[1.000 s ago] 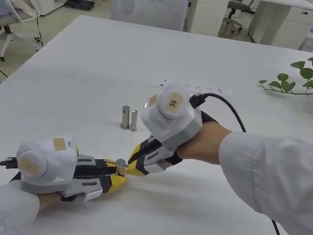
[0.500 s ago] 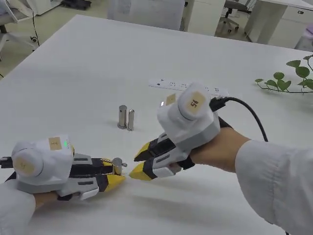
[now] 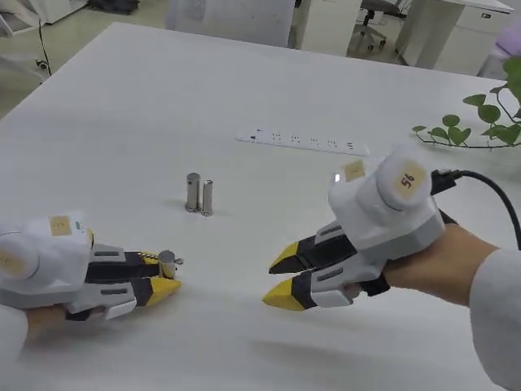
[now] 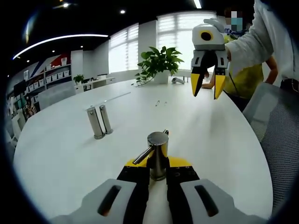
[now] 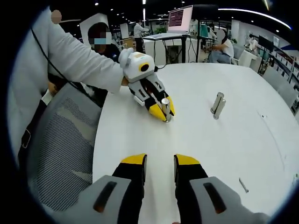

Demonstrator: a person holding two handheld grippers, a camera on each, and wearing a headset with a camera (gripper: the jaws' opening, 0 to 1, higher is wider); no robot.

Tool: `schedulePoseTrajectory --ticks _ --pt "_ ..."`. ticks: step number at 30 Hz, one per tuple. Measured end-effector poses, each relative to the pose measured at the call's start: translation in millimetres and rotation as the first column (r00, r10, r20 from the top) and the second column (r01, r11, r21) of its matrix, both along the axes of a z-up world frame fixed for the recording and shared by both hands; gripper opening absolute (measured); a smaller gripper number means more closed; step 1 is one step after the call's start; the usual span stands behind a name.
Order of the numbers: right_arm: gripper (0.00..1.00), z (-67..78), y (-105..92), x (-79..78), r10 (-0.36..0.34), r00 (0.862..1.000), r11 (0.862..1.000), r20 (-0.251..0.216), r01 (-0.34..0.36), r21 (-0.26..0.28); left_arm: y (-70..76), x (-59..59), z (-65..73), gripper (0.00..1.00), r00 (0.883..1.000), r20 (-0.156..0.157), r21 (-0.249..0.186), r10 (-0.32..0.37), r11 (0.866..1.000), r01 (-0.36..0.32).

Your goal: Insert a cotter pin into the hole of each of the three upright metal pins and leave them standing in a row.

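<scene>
An upright metal pin (image 4: pixel 158 154) is gripped near its base by the left gripper (image 3: pixel 165 271), whose jaws are closed onto it. A cotter pin (image 4: pixel 142 156) is seen lying crosswise through the pin's head. The right gripper (image 3: pixel 273 283) is held well apart, its jaws spread and nothing between them. The two standing pins (image 3: pixel 193 191) are seen side by side, ahead and to the left of the left gripper's tips, long axes vertical. The left gripper is judged the nearer, and the held pin would probably be set upright beside them.
</scene>
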State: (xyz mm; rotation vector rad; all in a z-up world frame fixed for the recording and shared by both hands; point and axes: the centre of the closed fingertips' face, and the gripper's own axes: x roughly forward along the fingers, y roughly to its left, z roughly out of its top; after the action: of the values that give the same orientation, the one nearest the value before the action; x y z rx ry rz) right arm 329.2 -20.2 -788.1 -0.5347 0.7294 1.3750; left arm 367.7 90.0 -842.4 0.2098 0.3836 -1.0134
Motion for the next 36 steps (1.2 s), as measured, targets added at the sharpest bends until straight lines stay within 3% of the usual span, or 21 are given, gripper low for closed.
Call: schedulePoseTrajectory --ticks 6,19,30,36 --pt "0.25 0.0 -9.7 1.8 -0.027 1.000 1.000 -0.002 0.027 0.004 6.6 -0.3 -0.3 0.11 1.000 -0.005 0.009 0.008 1.000 -0.008" --pt "0.27 -0.7 -8.3 5.0 -0.049 0.999 0.998 -0.006 0.049 0.025 8.3 -0.1 -1.5 0.13 1.000 -0.004 0.015 0.020 1.000 -0.020" --pt "0.46 -6.4 -17.7 15.8 -0.141 0.990 0.986 -0.004 0.141 0.092 18.8 -3.8 6.3 0.33 0.996 -0.029 -0.044 0.080 0.996 -0.082" --pt "0.56 -2.6 -22.8 19.3 -0.182 0.983 0.974 -0.003 0.180 0.139 28.5 -9.7 16.7 0.38 0.993 -0.041 -0.083 0.111 0.990 -0.115"
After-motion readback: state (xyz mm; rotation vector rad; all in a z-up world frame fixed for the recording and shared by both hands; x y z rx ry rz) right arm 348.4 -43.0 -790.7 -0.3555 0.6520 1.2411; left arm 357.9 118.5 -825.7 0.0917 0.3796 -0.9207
